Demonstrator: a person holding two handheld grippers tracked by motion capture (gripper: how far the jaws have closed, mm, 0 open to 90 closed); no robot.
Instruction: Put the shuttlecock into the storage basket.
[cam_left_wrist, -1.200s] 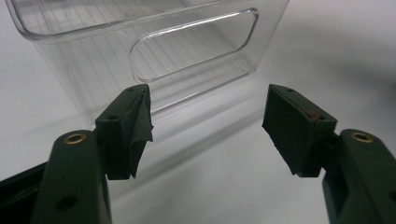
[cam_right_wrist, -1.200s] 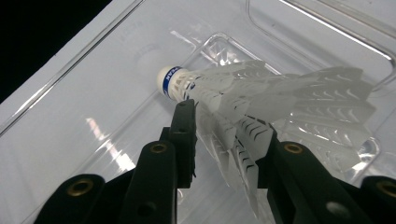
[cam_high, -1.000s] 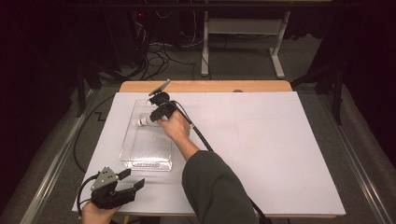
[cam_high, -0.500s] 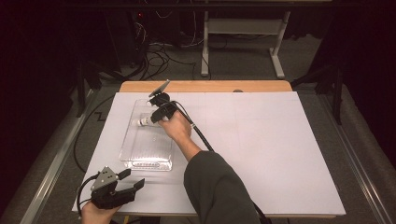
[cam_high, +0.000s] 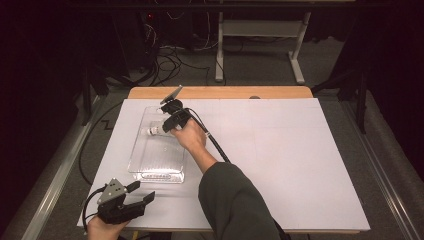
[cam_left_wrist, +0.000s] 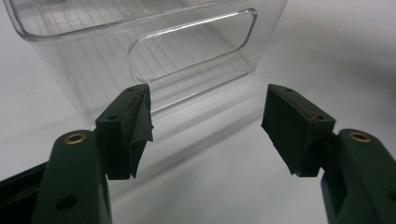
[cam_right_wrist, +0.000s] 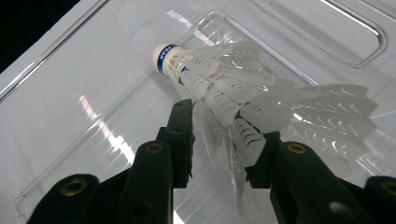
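A white feather shuttlecock (cam_right_wrist: 224, 88) with a blue band at its cork lies tilted between the jaws of my right gripper (cam_right_wrist: 223, 137), which is shut on its feather skirt. From above, that gripper (cam_high: 166, 128) reaches into the far end of a clear plastic bin (cam_high: 136, 161), with the shuttlecock (cam_high: 152, 131) pointing cork-first to the left, just above the bin floor (cam_right_wrist: 70, 70). My left gripper (cam_high: 144, 192) rests at the table's front left corner, open and holding nothing. Along its jaws (cam_left_wrist: 205, 126) I see the bin's near end wall (cam_left_wrist: 84, 70) with a handle cutout, a short way off.
The bin stands on a white sheet (cam_high: 290, 160) covering the table, with a wooden edge (cam_high: 220, 92) at the back. A black cable (cam_high: 220, 150) trails from the right gripper past the sleeve. Table legs and floor cables lie beyond.
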